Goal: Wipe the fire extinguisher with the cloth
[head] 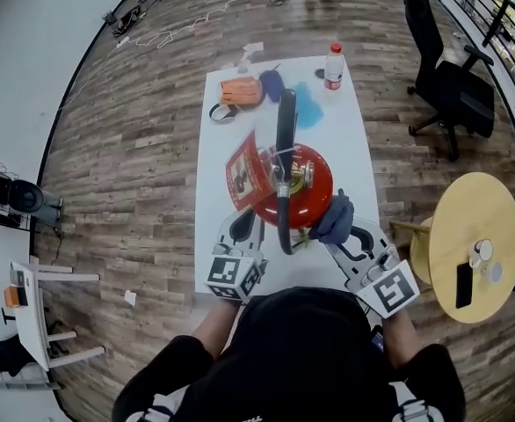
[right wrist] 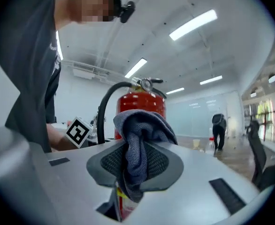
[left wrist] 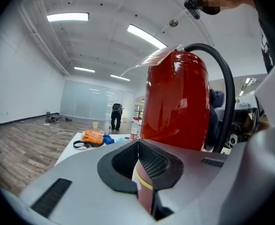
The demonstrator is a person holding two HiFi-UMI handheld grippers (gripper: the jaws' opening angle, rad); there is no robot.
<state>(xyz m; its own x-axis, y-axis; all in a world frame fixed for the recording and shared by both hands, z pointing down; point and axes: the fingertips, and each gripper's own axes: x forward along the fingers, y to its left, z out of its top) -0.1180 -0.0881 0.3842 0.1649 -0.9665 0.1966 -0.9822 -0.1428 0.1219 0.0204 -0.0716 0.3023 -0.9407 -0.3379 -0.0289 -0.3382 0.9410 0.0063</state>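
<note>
The red fire extinguisher (head: pixel 303 183) stands on the white table (head: pixel 215 244), its black hose (head: pixel 285 148) arching over the top. A red and white label sheet (head: pixel 242 172) sticks out on its left. My left gripper (head: pixel 247 220) rests against the lower left of the cylinder (left wrist: pixel 175 102); its jaws (left wrist: pixel 138 143) meet at the tips with nothing clamped. My right gripper (head: pixel 344 229) is shut on a bunched blue-grey cloth (right wrist: pixel 138 139), held at the extinguisher's right side (right wrist: pixel 142 104). The cloth (head: pixel 334 217) touches the red body.
At the table's far end lie an orange item (head: pixel 242 90), a dark blue object (head: pixel 271 83), a light blue patch (head: pixel 308 105) and a red-capped bottle (head: pixel 332 67). A black office chair (head: pixel 451 86) and a round wooden table (head: pixel 473 236) stand to the right.
</note>
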